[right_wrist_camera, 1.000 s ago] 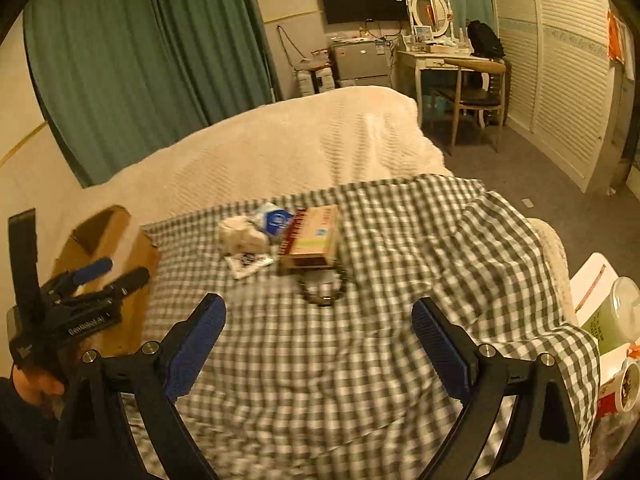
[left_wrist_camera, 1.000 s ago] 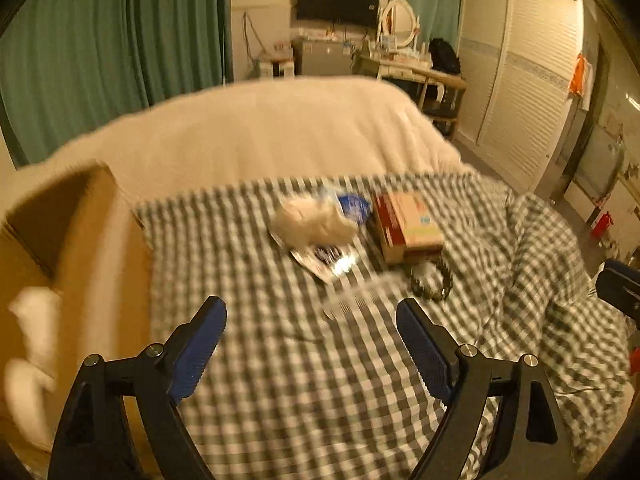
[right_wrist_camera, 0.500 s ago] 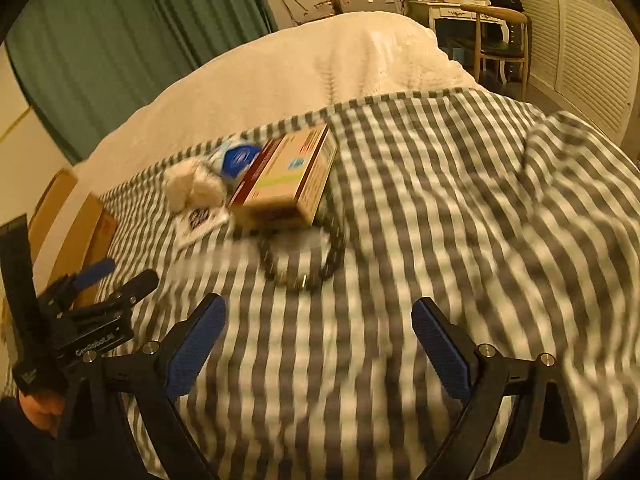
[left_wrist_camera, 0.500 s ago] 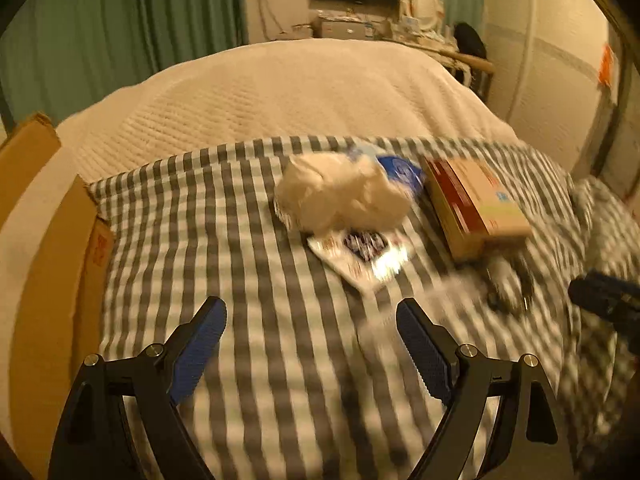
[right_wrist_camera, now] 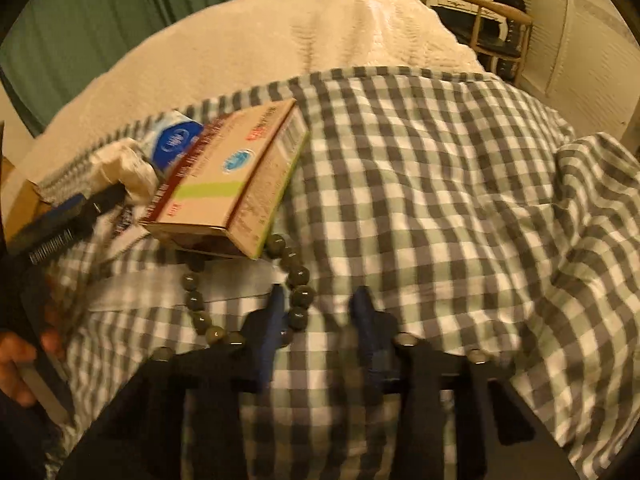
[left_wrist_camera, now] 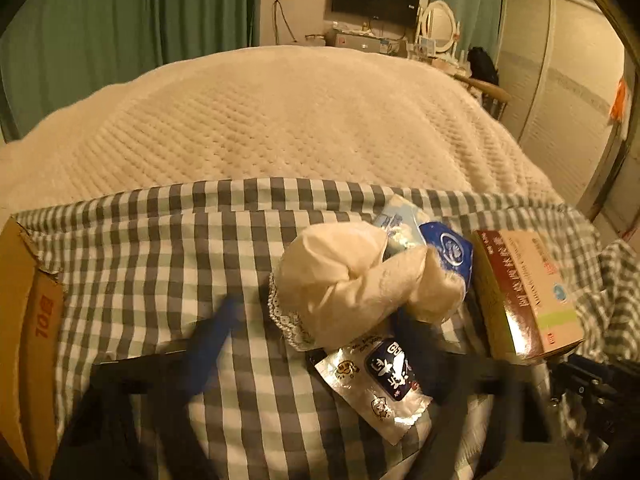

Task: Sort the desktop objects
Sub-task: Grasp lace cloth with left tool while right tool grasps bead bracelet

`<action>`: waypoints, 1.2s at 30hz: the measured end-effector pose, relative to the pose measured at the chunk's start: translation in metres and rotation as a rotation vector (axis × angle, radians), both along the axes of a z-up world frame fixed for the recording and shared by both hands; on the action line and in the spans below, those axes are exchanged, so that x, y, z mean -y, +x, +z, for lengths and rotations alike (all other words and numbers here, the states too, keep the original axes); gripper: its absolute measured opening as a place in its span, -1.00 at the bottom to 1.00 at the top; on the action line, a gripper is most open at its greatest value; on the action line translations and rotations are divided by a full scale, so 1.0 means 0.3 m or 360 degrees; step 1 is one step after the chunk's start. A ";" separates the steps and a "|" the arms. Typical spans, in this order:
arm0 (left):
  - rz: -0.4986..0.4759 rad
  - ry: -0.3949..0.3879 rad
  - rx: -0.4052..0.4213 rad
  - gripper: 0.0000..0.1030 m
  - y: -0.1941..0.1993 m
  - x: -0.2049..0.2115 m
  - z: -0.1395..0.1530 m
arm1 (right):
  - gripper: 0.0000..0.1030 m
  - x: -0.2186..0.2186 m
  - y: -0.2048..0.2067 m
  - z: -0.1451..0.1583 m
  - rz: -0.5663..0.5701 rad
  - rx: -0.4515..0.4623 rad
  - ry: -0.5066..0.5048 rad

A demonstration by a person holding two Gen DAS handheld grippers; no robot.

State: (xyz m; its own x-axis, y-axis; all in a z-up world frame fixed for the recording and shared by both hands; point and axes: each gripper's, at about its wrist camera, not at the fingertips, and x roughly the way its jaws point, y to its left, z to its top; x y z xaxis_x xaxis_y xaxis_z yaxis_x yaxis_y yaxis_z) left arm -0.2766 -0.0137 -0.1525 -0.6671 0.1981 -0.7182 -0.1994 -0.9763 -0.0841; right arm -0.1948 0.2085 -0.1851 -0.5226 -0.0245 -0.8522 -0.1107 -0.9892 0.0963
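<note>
The left gripper [left_wrist_camera: 316,320] is blurred, its blue fingers spread wide on either side of the cream cloth bundle [left_wrist_camera: 352,276], which lies near the far edge of the checked cloth [left_wrist_camera: 160,248] spread over the bed; whether the pads touch the bundle I cannot tell. A silver sachet [left_wrist_camera: 384,380] lies just in front of the bundle, a blue tissue pack [left_wrist_camera: 448,248] just behind it, and a medicine box [left_wrist_camera: 528,292] to its right. A cardboard box [left_wrist_camera: 24,320] sits at the left edge. The right gripper [right_wrist_camera: 320,324] has its fingers drawn narrow, with a gap between them, at the bead bracelet [right_wrist_camera: 298,280], which curls out from under the medicine box; one finger overlaps the beads, but a grip cannot be told
</note>
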 end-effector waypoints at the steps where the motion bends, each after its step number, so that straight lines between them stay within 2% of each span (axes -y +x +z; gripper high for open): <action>1: -0.0012 0.0014 0.0036 -0.49 -0.002 0.006 -0.003 | -0.60 -0.001 0.003 0.003 -0.0005 -0.0004 0.0003; 2: -0.0026 0.0007 0.0063 -0.70 0.000 0.008 -0.005 | -0.60 -0.002 0.005 0.005 -0.0006 -0.0002 0.0001; 4: -0.0025 -0.0002 0.0045 -0.78 0.011 0.030 0.008 | -0.67 0.004 0.011 0.012 -0.0012 0.0005 0.0023; 7: -0.0014 0.0025 -0.0002 -0.80 0.046 0.062 0.049 | -0.78 0.028 0.029 0.027 0.0006 -0.0018 0.0093; 11: 0.0012 0.0059 -0.0033 -0.80 0.101 0.107 0.105 | -0.80 0.039 0.057 0.057 0.0010 -0.0063 0.0130; 14: 0.0019 0.0066 -0.0007 -0.80 0.142 0.133 0.119 | -0.80 0.019 0.096 0.090 -0.0043 -0.0101 0.0156; 17: 0.0028 0.0066 0.0029 -0.80 0.185 0.149 0.122 | -0.80 -0.013 0.145 0.124 -0.0102 -0.0130 0.0101; 19: 0.0034 0.0065 0.0043 -0.80 0.213 0.158 0.127 | -0.80 -0.029 0.184 0.149 -0.0111 -0.0175 0.0010; 24: 0.0017 0.0018 0.0029 -0.80 0.284 0.148 0.149 | -0.80 -0.030 0.247 0.224 -0.0108 -0.0258 -0.0040; 28: -0.0014 0.0014 0.0035 -0.80 0.358 0.148 0.168 | -0.89 -0.007 0.319 0.295 -0.0075 -0.0330 -0.0066; 33: -0.0026 0.0048 0.0049 -0.80 0.441 0.175 0.194 | -0.89 0.030 0.406 0.337 -0.0006 -0.0324 -0.0053; 36: -0.0011 0.0039 0.0040 -0.80 0.470 0.186 0.194 | -0.85 0.022 0.446 0.317 -0.0031 -0.0312 -0.0078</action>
